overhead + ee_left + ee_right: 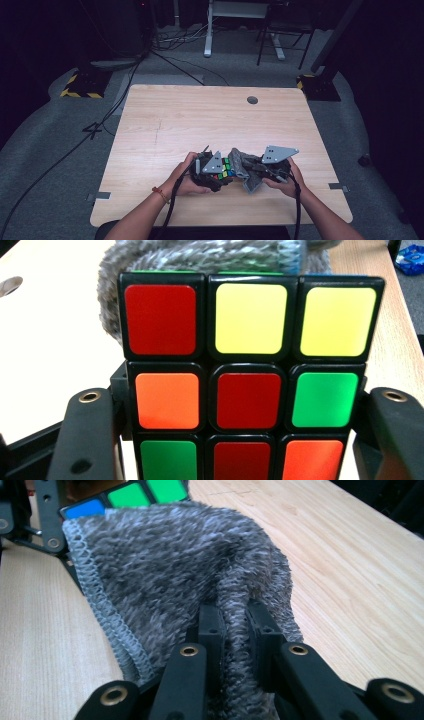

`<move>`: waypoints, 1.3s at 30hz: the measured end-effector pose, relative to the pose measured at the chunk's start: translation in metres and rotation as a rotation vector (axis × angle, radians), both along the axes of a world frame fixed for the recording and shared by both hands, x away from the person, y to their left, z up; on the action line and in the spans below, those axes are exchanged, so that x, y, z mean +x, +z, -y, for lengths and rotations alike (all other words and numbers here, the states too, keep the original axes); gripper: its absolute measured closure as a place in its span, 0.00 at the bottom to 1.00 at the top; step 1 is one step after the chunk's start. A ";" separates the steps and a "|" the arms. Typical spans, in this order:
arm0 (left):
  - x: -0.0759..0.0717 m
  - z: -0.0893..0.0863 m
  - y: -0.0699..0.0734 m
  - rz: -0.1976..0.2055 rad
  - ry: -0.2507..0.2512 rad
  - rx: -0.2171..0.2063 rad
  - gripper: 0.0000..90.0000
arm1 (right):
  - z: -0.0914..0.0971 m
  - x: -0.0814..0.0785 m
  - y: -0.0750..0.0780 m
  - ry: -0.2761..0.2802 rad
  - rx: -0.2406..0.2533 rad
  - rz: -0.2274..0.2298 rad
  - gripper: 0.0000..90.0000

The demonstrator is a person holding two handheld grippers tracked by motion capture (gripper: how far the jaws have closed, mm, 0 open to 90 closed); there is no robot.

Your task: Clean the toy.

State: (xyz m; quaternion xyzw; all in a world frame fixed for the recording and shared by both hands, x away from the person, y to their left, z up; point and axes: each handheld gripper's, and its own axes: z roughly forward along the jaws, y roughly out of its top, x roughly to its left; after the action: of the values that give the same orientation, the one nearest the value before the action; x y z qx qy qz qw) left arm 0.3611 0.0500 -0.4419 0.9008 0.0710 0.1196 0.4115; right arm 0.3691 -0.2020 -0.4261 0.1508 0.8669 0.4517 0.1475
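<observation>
At lower centre of the bench (150,120), the left hand-held gripper (245,440) clamps a rigid, slick puzzle cube (247,375) by opposite sides while the right hand-held gripper (235,630) pinches a soft, limp grey cloth (175,570) against it.

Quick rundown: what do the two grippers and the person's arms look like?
Both grippers are black with two black jaws. The left gripper and right gripper each carry a grey three-cornered plate on top and trail a black cable. Brass-coloured rivets mark the jaw links. Forearms are bare, no sleeves; an orange-red bracelet sits on the left wrist.
</observation>
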 end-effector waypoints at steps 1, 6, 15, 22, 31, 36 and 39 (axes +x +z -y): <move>0.000 0.002 -0.001 -0.005 -0.004 0.001 0.37 | 0.000 -0.001 0.001 0.005 0.010 -0.001 0.89; -0.001 0.006 -0.003 -0.012 -0.010 0.026 0.37 | -0.017 -0.014 0.011 0.042 0.010 0.059 0.89; -0.005 0.015 -0.007 0.002 -0.011 0.083 0.37 | -0.029 -0.022 0.017 0.091 0.023 0.065 0.89; -0.005 0.006 0.002 0.014 0.004 0.025 0.37 | -0.003 -0.003 0.003 0.009 -0.013 0.018 0.89; -0.004 -0.002 0.010 0.022 0.016 -0.041 0.37 | 0.004 0.003 -0.005 0.007 0.034 -0.057 0.89; -0.004 -0.002 0.009 0.019 -0.008 -0.048 0.37 | -0.004 -0.003 -0.001 0.067 0.096 -0.077 0.89; -0.004 -0.001 0.009 0.020 -0.005 -0.054 0.37 | -0.001 -0.004 0.002 0.069 0.131 -0.086 0.89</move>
State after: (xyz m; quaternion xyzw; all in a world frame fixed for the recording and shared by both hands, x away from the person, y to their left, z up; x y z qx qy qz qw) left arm 0.3568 0.0513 -0.4326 0.8883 0.0678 0.1254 0.4365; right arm 0.3654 -0.2008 -0.4241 0.1494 0.8457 0.5054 0.0843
